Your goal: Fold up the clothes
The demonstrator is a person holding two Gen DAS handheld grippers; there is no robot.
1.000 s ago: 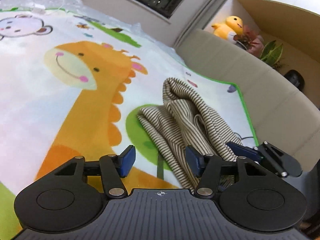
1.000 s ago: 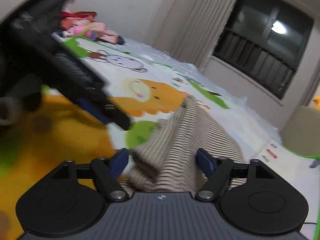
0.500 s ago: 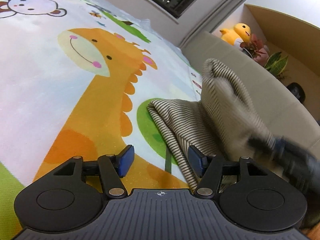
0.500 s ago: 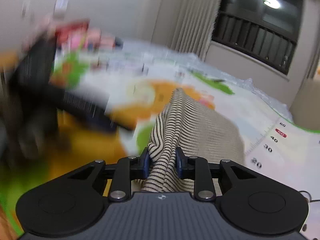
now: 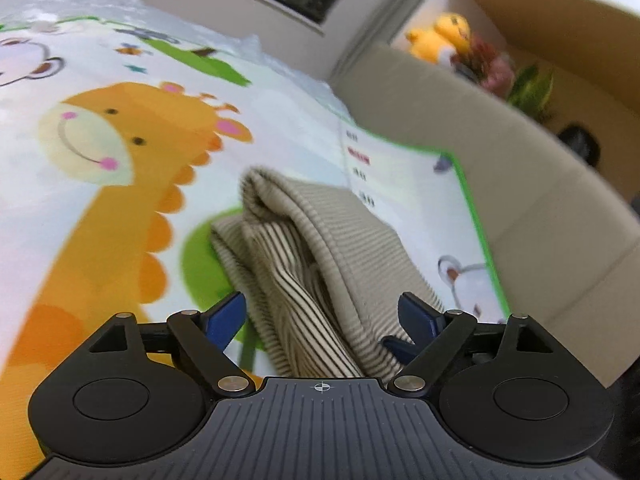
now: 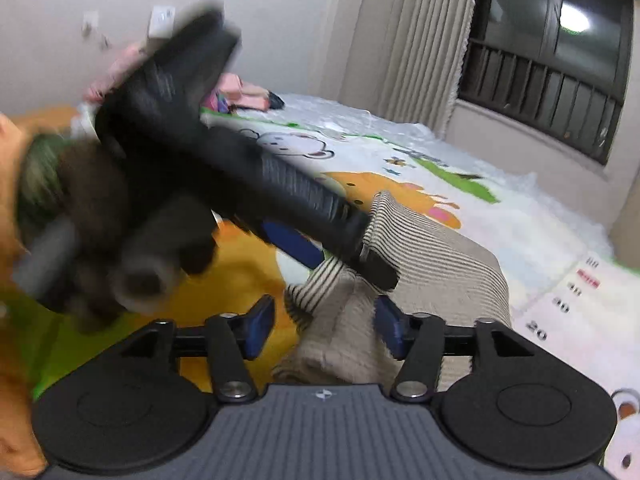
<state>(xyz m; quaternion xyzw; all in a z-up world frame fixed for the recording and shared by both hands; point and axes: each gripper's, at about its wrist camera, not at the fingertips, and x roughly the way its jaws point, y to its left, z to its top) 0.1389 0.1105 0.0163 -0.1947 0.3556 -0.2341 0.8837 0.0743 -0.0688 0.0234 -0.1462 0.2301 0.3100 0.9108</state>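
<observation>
The striped garment (image 5: 320, 248) lies bunched and partly folded on the cartoon play mat (image 5: 120, 200), over a green patch beside the orange giraffe print (image 5: 132, 148) and near the mat's green-edged corner. The left gripper (image 5: 322, 316) has its blue-padded fingers (image 5: 226, 314) spread wide, with the near end of the cloth rising between them; neither pad presses on it. The right gripper (image 6: 324, 326) is also open, its fingers (image 6: 260, 326) standing on either side of a raised hump of the same garment (image 6: 432, 264) without clamping it. In the right wrist view, the blurred black body of the left gripper (image 6: 256, 176) cuts diagonally across the frame and hides much of the mat and part of the cloth. Around the mat: a beige padded edge (image 5: 520, 184), yellow plush toys (image 5: 444, 36), a green plant (image 5: 532, 88), pale curtains (image 6: 420, 40) and a dark barred window (image 6: 552, 68).
</observation>
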